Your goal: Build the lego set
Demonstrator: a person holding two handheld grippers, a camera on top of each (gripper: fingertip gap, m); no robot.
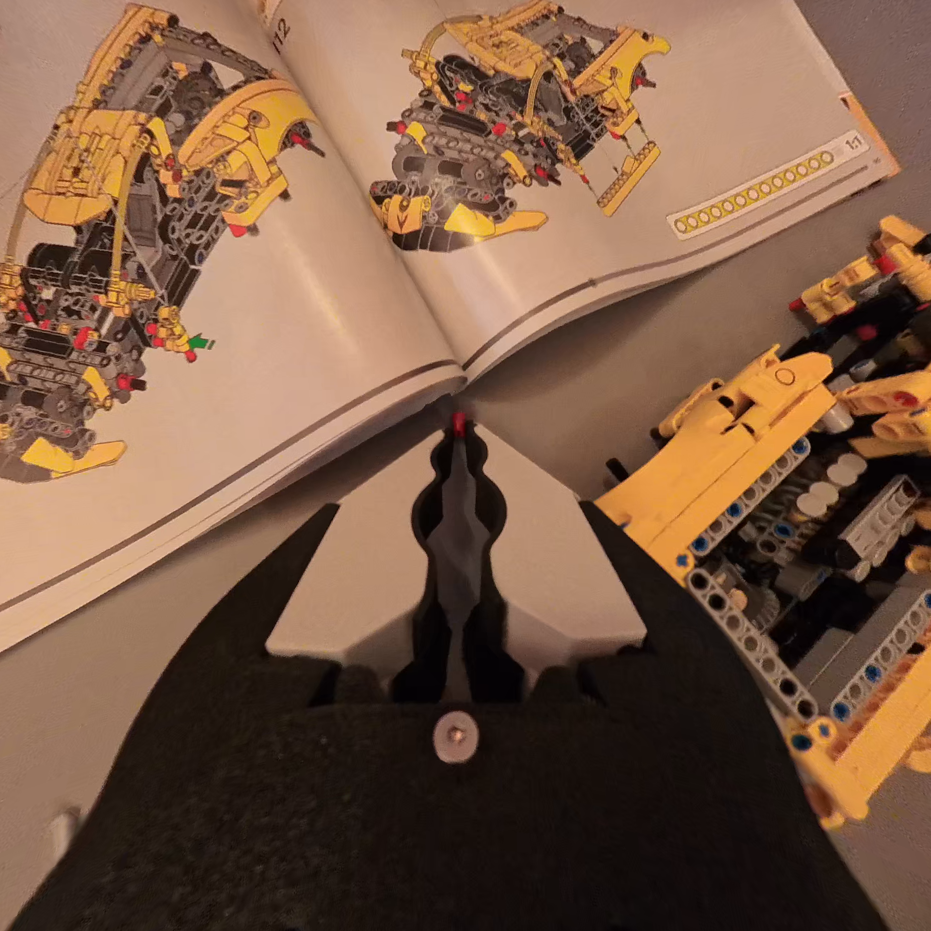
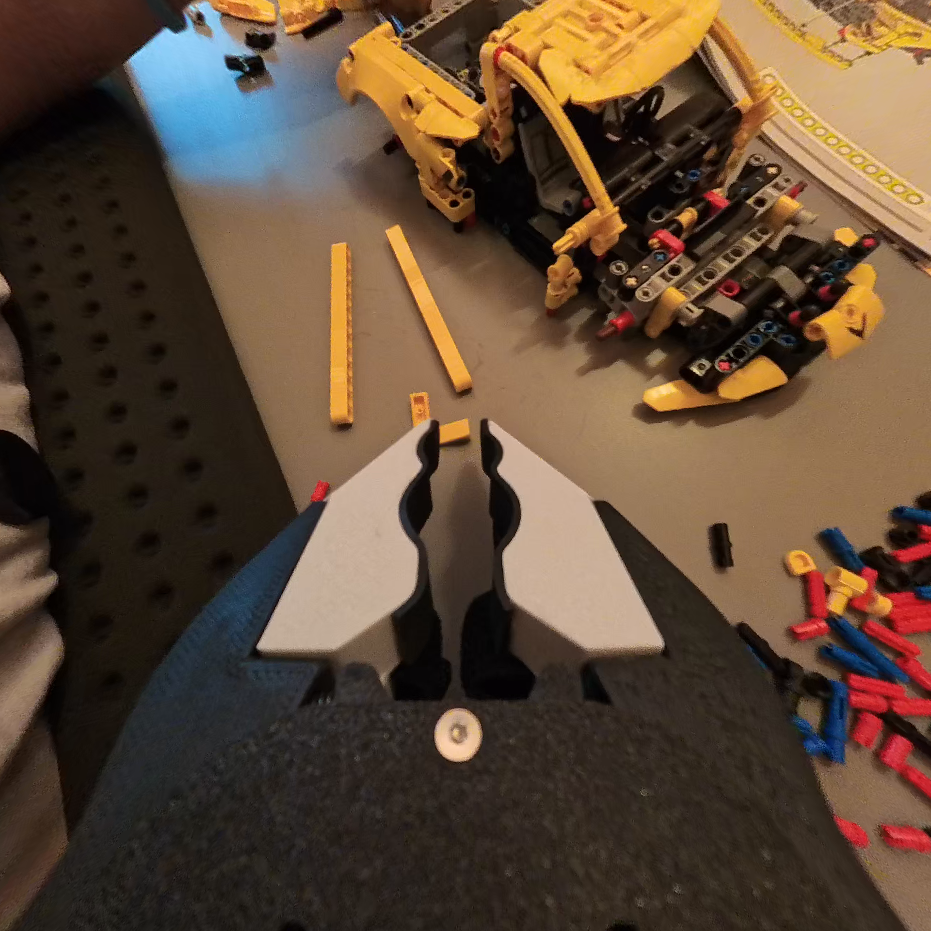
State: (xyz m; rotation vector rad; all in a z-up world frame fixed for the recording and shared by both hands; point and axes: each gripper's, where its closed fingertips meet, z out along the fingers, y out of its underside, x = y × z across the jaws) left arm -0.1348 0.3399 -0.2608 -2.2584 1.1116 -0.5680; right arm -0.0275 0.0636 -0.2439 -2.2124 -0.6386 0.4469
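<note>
One small red peg (image 1: 458, 423) sits pinched in the left claw (image 1: 459, 438); hold it tight and push it straight into the yellow car (image 1: 745, 483). Right claw (image 2: 458, 433) is open a little, holding nothing.

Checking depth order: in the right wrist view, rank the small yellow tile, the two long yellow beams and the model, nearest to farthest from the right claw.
1. Small yellow tile, at the claw tips.
2. Long yellow beams, ahead-left; too close to rank.
3. Model, ahead-right.

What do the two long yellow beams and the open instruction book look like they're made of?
Two long yellow beams: probably hard moulded plastic, smooth with a slight sheen and crisp edges. Instruction book: coated paper, since its pages curve at the spine and catch a soft glare.
</note>
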